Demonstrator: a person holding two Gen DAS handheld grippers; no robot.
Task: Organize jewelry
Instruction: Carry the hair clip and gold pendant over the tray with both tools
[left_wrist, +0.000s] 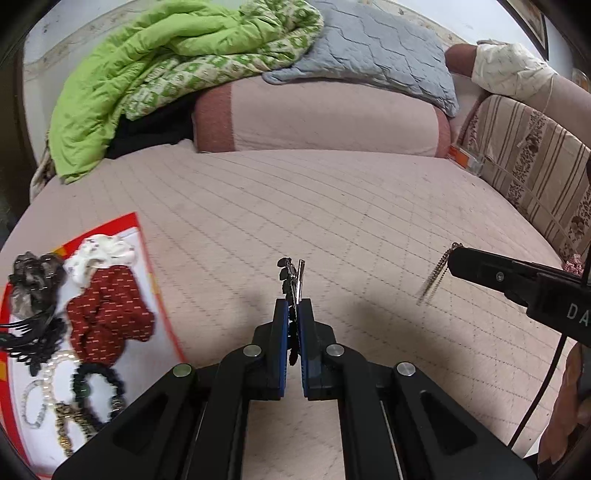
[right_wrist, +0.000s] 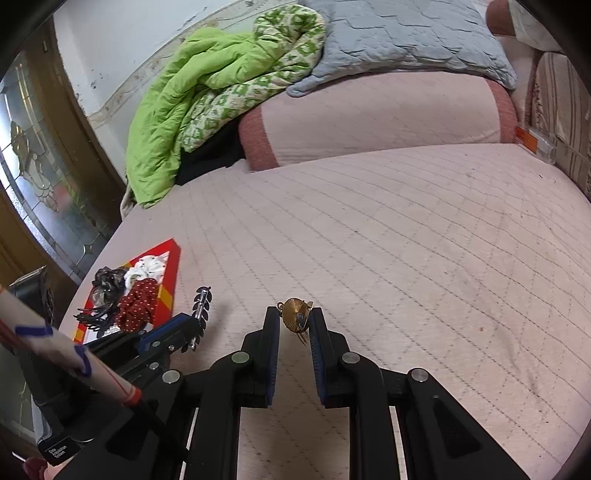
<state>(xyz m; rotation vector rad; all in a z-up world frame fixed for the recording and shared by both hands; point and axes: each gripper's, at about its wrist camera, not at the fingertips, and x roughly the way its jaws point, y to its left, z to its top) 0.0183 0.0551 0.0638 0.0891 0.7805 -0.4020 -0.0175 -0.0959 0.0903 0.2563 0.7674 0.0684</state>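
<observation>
Above bed (left_wrist: 332, 221) | left gripper (left_wrist: 293, 314) clamps leaf clip (left_wrist: 291, 277) – right gripper (right_wrist: 295, 321) pinches gold earring (right_wrist: 295, 317), probably

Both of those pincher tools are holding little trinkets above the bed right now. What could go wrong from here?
The left gripper pinches a thin black leaf hair clip by one end; it might twist or slip out. The right gripper holds a small gold fan earring whose chains dangle free, so they might snag. The red tray already looks crowded, so added pieces could tangle.
</observation>
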